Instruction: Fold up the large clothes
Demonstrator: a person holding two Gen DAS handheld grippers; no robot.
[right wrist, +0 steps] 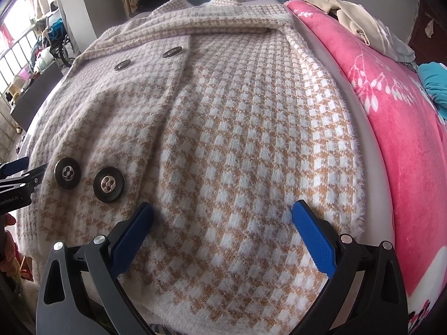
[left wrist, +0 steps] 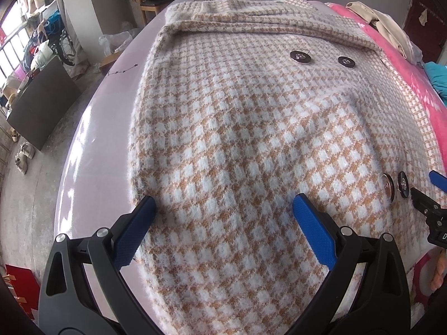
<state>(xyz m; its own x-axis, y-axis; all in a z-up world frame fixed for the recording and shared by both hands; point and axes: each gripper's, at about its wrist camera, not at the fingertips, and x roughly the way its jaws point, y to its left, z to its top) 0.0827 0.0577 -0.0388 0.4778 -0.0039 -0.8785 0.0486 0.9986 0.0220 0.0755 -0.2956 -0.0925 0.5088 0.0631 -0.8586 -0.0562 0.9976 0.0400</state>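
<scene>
Pale lilac bed surface [left wrist: 92, 145], glossy along its left edge, with a small dark star pattern near the far left corner. Spread flat across most of it, a tan-and-white houndstooth coat [left wrist: 237, 139], collar toward the far edge, hem at the near edge, four dark buttons facing up. Along the right edge, a pink floral blanket [right wrist: 396, 128], carrying crumpled beige clothing [right wrist: 360, 25] at the far end and teal fabric [right wrist: 435, 81] beside it.

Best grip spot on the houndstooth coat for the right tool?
Probably the coat's fuzzy right side edge, approached from the pink blanket side. That edge lies free on the pale surface, a single thin layer the open right tool could pinch. The middle lies flat, offering no lip to bite.
</scene>
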